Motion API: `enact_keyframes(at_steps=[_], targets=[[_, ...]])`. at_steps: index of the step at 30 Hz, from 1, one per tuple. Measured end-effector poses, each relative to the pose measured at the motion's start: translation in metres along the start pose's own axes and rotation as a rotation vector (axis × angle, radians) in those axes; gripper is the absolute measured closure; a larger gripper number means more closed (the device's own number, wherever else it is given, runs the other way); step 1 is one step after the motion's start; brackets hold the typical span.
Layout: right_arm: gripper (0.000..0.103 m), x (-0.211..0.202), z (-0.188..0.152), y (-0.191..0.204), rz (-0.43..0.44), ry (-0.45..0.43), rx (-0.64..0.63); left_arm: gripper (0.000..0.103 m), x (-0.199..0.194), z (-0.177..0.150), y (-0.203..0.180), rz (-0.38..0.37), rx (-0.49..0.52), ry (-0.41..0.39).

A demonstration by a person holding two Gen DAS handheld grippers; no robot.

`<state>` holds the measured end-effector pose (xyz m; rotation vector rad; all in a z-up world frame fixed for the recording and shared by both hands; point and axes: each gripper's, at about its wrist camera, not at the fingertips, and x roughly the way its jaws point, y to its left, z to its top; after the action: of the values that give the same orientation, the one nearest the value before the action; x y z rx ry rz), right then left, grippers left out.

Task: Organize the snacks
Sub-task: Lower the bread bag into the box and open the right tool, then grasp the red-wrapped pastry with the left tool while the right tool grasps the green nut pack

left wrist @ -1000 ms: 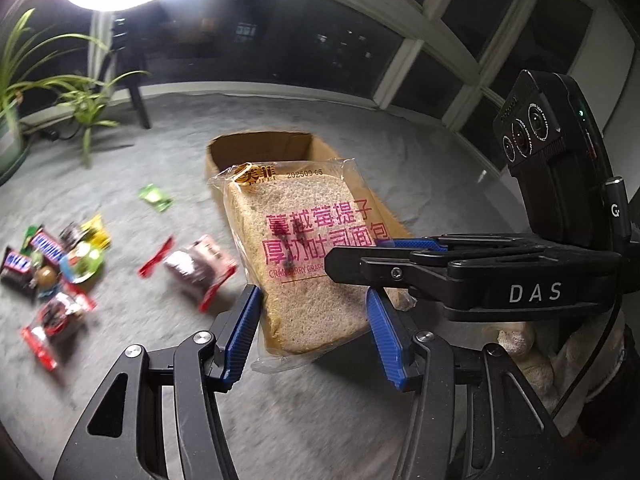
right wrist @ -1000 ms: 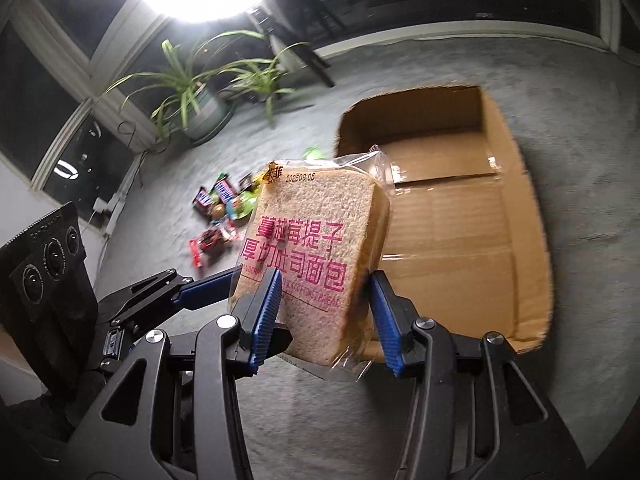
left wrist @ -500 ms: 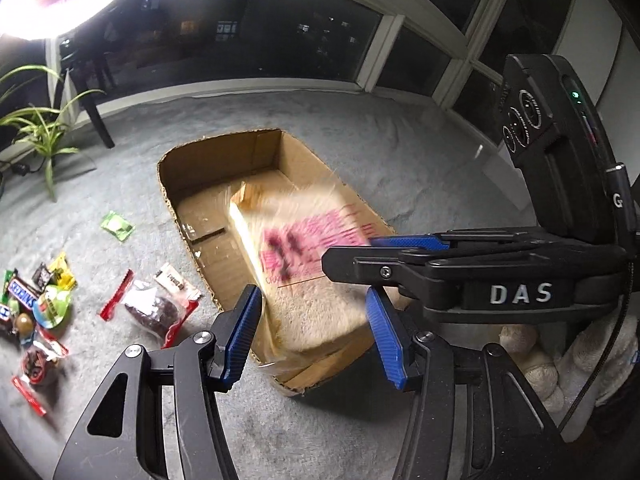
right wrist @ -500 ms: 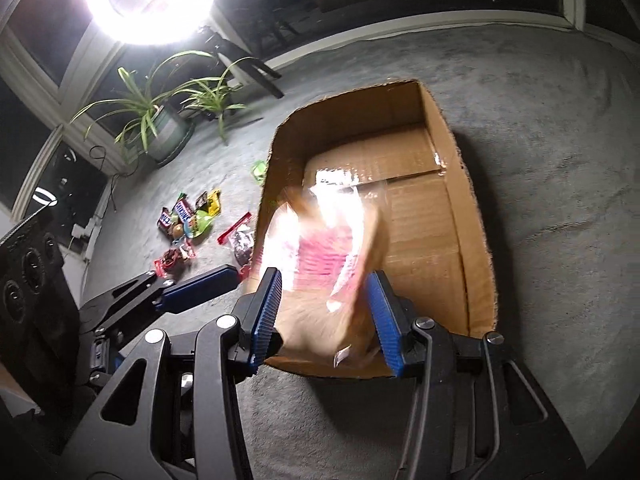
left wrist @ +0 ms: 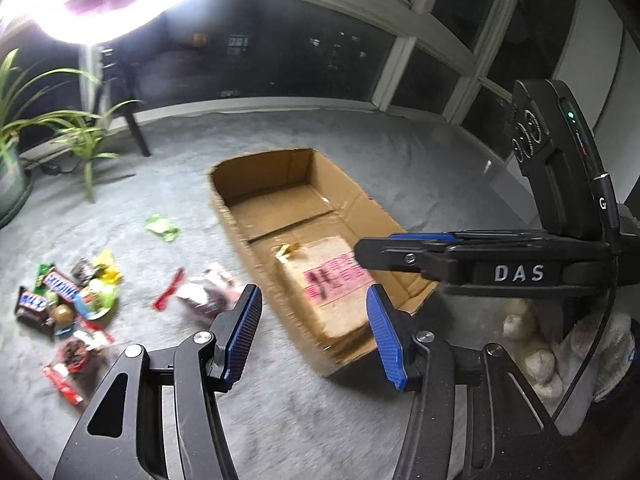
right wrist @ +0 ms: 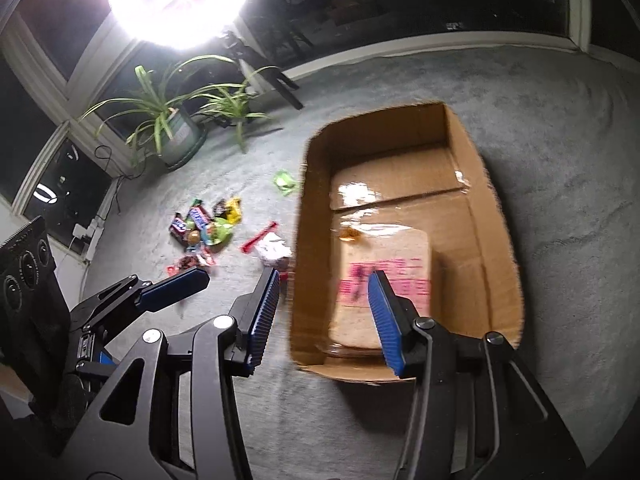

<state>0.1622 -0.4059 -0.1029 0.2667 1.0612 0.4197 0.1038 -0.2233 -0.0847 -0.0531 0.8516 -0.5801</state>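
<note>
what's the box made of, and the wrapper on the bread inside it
Box: looks like plain brown corrugated cardboard, matte, with rough cut rims and a floor seam. Bread wrapper: seems thin clear plastic film, glossy, catching glare, with pink print and the loaf showing through.

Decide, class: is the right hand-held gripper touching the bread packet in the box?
Apart. The right wrist view shows the right hand-held gripper open and empty above the bread packet, which lies flat on the cardboard box floor.
</note>
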Motion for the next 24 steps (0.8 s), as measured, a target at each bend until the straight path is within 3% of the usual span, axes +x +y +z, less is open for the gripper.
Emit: enact_keyframes(at_steps=[10,16,24], targets=[[0.055,0.033,0.016,0.073,0.041,0.024,-0.093,0.05,-0.052,-0.028,0.076,0.112,-0.094,-0.015],[0.055,0.076,0.042,0.116,0.085,0.072,-0.132,0.05,-0.072,-0.022,0.143,0.22,-0.152,-0.012],[0.055,0.155,0.079,0.142,0.111,0.149,-0.099,0.051,-0.04,0.012,0.222,0.27,-0.177,0.052]])
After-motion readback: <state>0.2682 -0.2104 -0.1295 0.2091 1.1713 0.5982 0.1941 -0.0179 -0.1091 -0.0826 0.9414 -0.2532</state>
